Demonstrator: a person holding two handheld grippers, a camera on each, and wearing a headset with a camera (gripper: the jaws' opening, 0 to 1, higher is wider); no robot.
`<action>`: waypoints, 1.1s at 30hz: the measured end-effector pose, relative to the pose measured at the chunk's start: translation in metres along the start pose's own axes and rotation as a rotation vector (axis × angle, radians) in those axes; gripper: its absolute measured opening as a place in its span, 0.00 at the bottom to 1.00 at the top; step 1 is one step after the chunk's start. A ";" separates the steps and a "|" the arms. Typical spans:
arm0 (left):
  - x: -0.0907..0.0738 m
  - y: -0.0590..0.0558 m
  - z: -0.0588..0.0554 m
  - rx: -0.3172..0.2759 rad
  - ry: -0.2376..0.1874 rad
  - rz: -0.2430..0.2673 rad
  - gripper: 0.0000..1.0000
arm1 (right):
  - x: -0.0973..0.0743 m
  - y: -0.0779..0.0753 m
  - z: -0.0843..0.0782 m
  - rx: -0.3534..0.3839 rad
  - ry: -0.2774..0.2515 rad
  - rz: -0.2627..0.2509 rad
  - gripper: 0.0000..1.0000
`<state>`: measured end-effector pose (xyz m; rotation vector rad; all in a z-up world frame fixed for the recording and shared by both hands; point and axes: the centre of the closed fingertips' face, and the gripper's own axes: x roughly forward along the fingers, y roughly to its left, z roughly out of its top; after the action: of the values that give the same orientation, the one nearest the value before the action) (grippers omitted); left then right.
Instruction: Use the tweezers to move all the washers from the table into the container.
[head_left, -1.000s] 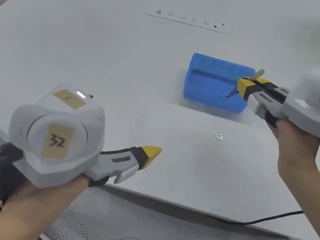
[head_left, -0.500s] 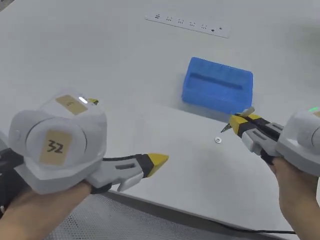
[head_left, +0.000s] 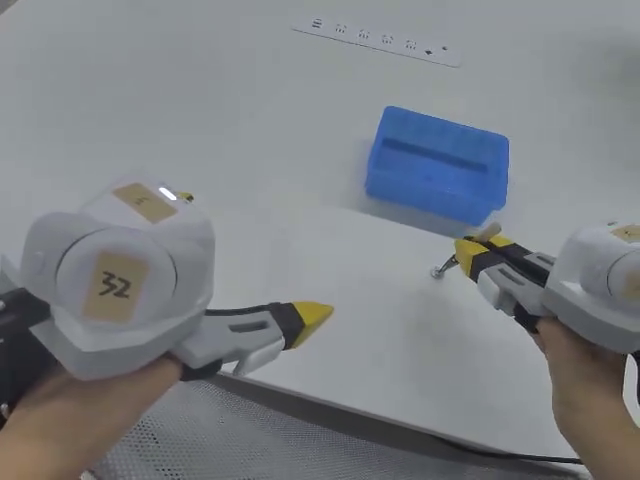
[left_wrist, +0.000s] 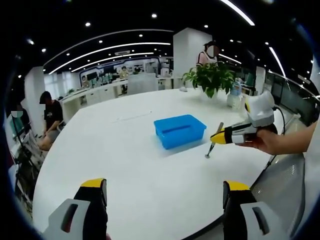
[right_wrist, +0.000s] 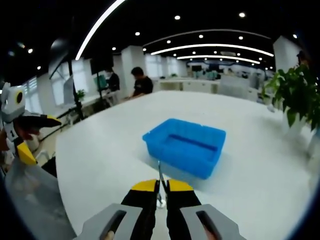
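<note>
Two tools sit low in the head view. Nearest, the left tool (head_left: 305, 320) hovers over the near edge of the worktop (head_left: 250, 150); the left gripper view shows its yellow-tipped jaws standing wide apart. Further in and to the right, the right tool (head_left: 470, 250) has its jaws pinched narrow on slim metal tweezers (head_left: 447, 264), which slant down to the worktop. Their tips meet the one washer (head_left: 437, 272), a tiny silvery ring lying flat on the white surface; whether the tips have it pinched is too small to tell. Just beyond it, and apart from it, stands the container (head_left: 437, 165), a blue rectangular tub with an open top. Farthest back lies a white power strip (head_left: 380, 42).
</note>
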<state>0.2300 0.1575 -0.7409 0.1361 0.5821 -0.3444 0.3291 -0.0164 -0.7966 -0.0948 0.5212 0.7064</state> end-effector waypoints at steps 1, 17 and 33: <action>0.000 0.000 0.000 -0.001 0.000 0.000 0.99 | 0.000 0.001 0.000 -0.011 0.002 0.000 0.02; 0.000 -0.005 0.003 0.004 -0.008 -0.008 0.99 | 0.000 0.002 0.013 -0.074 0.014 0.012 0.01; -0.001 -0.002 0.005 0.010 -0.007 -0.001 0.98 | -0.005 -0.009 0.085 -0.104 -0.124 -0.003 0.01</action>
<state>0.2306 0.1547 -0.7361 0.1444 0.5738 -0.3488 0.3677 -0.0043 -0.7213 -0.1480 0.3657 0.7318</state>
